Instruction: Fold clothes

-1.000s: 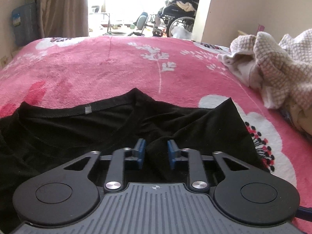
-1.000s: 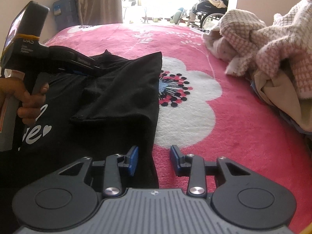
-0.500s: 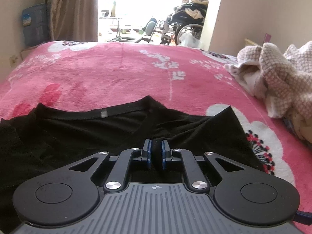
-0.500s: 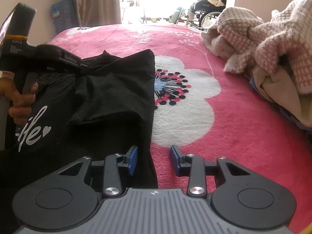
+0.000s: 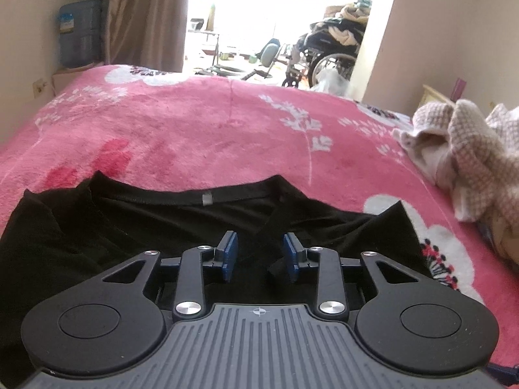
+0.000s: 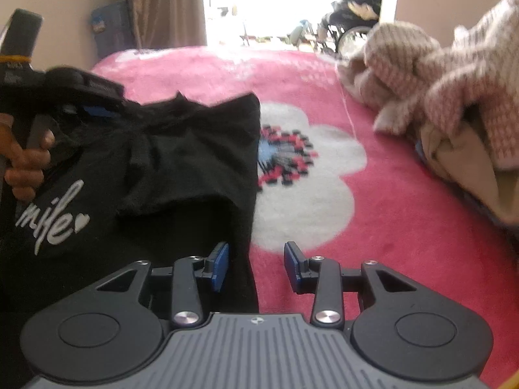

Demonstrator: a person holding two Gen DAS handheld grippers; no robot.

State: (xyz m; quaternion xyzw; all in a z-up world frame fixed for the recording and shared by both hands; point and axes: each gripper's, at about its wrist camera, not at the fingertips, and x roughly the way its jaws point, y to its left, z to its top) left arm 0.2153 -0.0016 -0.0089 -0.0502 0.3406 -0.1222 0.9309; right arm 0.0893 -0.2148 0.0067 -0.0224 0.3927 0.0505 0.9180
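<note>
So the black t-shirt (image 5: 136,227) is spread on the pink floral blanket (image 5: 201,129), right under and ahead of the left gripper (image 5: 259,256). Neckline with its little grey tag (image 5: 207,199) sits just past the fingertips, and the near sleeve is folded in over the body, all soft and rumpled. The left gripper's blue pads are spread wide with nothing pinched, just a ridge of fabric lying between them. The right gripper (image 6: 256,267) is wide open too, straddling the shirt's side edge, left pad over black cloth, right pad over blanket. White script print (image 6: 48,214) shows off to its left, by the hand (image 6: 27,165). Heap of checked clothes (image 6: 454,97) is off right.
</note>
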